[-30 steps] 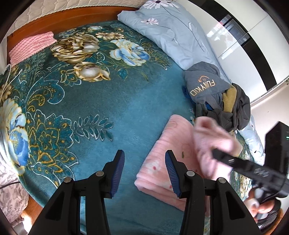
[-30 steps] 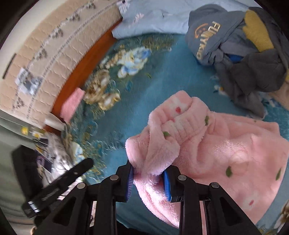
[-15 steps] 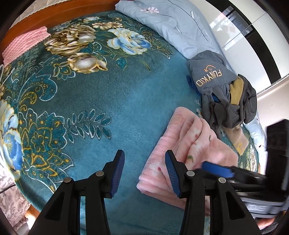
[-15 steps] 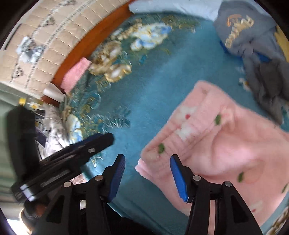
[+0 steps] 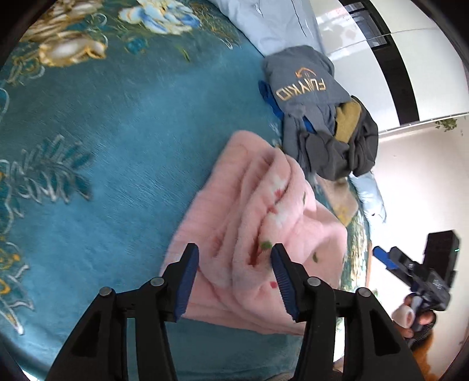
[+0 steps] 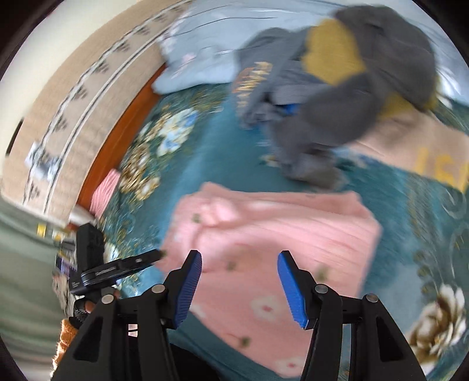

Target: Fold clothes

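A fluffy pink garment [image 5: 258,222] with small flower and dot prints lies folded on the teal floral bedspread [image 5: 123,140]. My left gripper [image 5: 234,263] hovers open over its near end, nothing between the fingers. My right gripper [image 6: 239,274] is open too, above the same pink garment [image 6: 263,234], and holds nothing. In the left wrist view the right gripper [image 5: 410,269] shows at the far right, off the bed's edge, held by a hand. In the right wrist view the left gripper [image 6: 117,268] shows at the lower left.
A heap of grey, blue and mustard clothes [image 5: 322,117] with a grey printed hoodie lies beyond the pink garment. A light blue pillow [image 5: 272,20] sits at the head. A tan garment [image 6: 410,146] lies flat at right. A pink cloth [image 6: 104,190] rests by the wooden headboard.
My right gripper let go of the pink garment's folded part, opened and pulled back off the bed. The left gripper moved right, over the garment. The garment now lies flat.
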Available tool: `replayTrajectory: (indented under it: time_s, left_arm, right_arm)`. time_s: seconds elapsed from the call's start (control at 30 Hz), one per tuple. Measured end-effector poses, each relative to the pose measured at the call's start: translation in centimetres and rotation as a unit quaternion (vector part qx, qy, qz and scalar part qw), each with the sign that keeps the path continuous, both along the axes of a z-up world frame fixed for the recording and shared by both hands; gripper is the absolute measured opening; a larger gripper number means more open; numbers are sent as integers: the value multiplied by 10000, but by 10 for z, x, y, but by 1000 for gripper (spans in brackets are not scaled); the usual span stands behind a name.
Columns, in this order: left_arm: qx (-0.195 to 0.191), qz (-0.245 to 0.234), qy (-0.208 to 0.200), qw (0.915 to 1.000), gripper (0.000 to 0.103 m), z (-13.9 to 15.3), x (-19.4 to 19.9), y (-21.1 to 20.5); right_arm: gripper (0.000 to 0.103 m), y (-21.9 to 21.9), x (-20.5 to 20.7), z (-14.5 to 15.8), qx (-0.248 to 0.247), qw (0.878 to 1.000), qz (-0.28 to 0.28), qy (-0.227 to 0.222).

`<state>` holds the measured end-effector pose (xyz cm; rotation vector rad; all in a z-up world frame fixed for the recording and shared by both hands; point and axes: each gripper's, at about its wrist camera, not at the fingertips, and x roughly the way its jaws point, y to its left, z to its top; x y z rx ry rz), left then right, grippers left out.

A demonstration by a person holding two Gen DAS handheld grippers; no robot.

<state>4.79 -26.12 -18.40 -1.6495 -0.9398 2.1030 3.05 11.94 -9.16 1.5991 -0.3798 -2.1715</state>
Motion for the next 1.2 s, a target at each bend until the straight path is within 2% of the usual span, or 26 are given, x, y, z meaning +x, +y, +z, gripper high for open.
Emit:
replayTrajectory:
  time_s: [0.2,0.3,0.4,0.47,0.53,0.6,0.67,0.73,0.77,0.83,0.9,0.93,1.0,1.07,1.2]
  left_arm:
    - [-56,-226,-84,9997,61,-10,-2,16]
    - [8,-86,-196,9998,61,-19,-3,18]
    - [-174,-62,-222,9996,60,-21,-5,24]
    - [-370,-112,-160,9991,45,-17,-6,28]
    - [-580,-190,-19,9981,35,-9,-6,32]
    - [-791,-283,219,9962,31,3,-5,37]
    - [-762,-333,954,9920,30,31,1,41]
    - [-615,-332,1688,9832,30,59,11,40]
    - [-556,-312,1874,9802,30,68,15,38]
    - [-524,-198,1523,9867,30,59,15,30]
    - [-651,-12,675,9956,30,26,12,23]
    - [-732,62,249,9970,30,7,12,20]
    - [-710,188,-126,9972,31,-14,14,18]
    - [-596,251,-84,9979,32,-12,14,17]
    - [-635,173,-9,9978,35,3,11,18]
  right_arm:
    - [58,61,13,-26,-93,9962,-751,-426]
    - [58,75,15,-32,-121,9941,-952,-511]
    - [58,76,15,-35,-172,9933,-1019,-524]
    - [58,74,16,-36,-178,9933,-1016,-522]
    - [58,73,17,-38,-196,9932,-1009,-551]
    - [58,72,19,-40,-210,9930,-1011,-577]
    - [58,71,20,-41,-233,9929,-1012,-582]
    - [58,72,22,-41,-270,9929,-1009,-565]
    - [58,73,23,-41,-288,9929,-1011,-550]
    - [58,75,23,-42,-293,9927,-1036,-549]
    - [58,77,22,-45,-282,9920,-1083,-586]
    - [58,76,22,-46,-282,9920,-1078,-588]
    - [58,76,22,-47,-285,9923,-1057,-587]
    - [58,73,21,-47,-287,9933,-979,-541]
    - [58,65,17,-46,-242,9951,-837,-471]
